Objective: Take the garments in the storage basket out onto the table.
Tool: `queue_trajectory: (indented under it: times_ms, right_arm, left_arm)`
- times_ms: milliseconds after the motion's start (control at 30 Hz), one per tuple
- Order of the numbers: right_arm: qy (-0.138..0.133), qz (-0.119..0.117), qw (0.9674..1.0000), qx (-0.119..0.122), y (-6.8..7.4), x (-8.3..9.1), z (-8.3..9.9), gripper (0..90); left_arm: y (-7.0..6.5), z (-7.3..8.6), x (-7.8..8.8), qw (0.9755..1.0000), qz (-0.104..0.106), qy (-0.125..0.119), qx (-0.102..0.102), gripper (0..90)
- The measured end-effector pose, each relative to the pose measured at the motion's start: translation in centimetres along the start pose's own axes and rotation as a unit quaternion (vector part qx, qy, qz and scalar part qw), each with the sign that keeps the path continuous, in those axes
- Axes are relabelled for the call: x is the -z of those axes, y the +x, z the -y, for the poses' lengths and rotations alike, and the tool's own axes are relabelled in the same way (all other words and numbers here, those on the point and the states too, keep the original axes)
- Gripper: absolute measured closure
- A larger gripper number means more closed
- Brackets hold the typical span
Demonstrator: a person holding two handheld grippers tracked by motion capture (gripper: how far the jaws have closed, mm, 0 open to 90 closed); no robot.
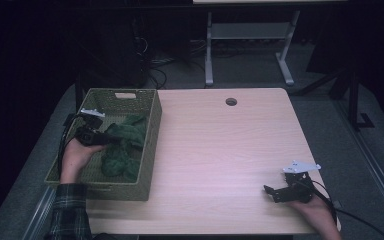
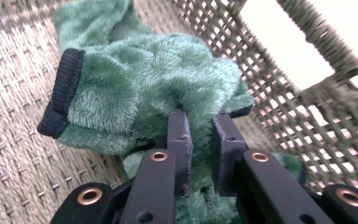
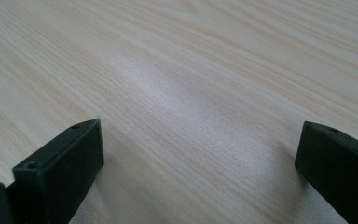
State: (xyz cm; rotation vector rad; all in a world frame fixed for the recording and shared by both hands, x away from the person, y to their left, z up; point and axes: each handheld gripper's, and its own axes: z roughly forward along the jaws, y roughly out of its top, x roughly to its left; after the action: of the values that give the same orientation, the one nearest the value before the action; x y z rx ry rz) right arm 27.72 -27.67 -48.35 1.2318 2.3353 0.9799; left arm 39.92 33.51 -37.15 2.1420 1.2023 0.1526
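Inside the woven basket (image 1: 152, 131), the left gripper (image 2: 200, 123) pinches a fold of the green fleece garment (image 2: 144, 84), apparently to lift it out. The right gripper (image 3: 196, 154) rests released on the tabletop (image 1: 220, 150), waiting.

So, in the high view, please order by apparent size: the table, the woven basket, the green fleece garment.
1. table
2. woven basket
3. green fleece garment, lying inside the basket
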Motion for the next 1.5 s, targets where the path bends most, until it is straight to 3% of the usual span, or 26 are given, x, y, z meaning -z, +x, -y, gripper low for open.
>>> queue_trajectory:
  times_ms: [200, 400, 533, 667, 933, 1200, 1267, 1500]
  right_arm:
    - [0.000, 0.000, 1.0000, 0.000, 0.0, 0.0, 0.0, 0.8]
    - [0.000, 0.000, 1.0000, 0.000, 0.0, 0.0, 0.0, 0.8]
    - [0.000, 0.000, 1.0000, 0.000, 0.0, 0.0, 0.0, 0.8]
    - [0.000, 0.000, 1.0000, 0.000, 0.0, 0.0, 0.0, 0.8]
    - [0.000, 0.001, 1.0000, 0.000, -0.1, 0.0, 0.0, 0.8]
    - [0.000, 0.001, 1.0000, 0.000, -0.1, 0.0, 0.0, 0.8]
    - [0.000, 0.001, 1.0000, 0.001, -0.1, 0.0, 0.0, 0.8]
    - [0.000, 0.001, 1.0000, 0.000, -0.1, 0.0, 0.0, 0.8]
  left_arm:
    - [-0.8, -0.5, 1.2, 0.9997, 0.009, -0.023, -0.008, 80.0]
    - [-1.1, -0.7, 2.1, 0.9984, 0.029, -0.049, 0.004, 80.1]
    - [-1.3, -0.9, 2.9, 0.9973, 0.029, -0.067, 0.010, 80.6]
    - [-1.6, -0.9, 4.0, 0.9950, 0.035, -0.092, 0.014, 80.9]
    - [-1.7, -1.2, 6.0, 0.9914, 0.054, -0.117, 0.018, 81.6]
    - [-2.6, -2.8, 8.6, 0.9886, 0.060, -0.138, 0.002, 81.9]
    - [-3.1, -3.5, 9.4, 0.9864, 0.065, -0.151, -0.004, 82.0]
    - [-4.2, -4.9, 10.8, 0.9845, 0.063, -0.163, -0.017, 82.1]
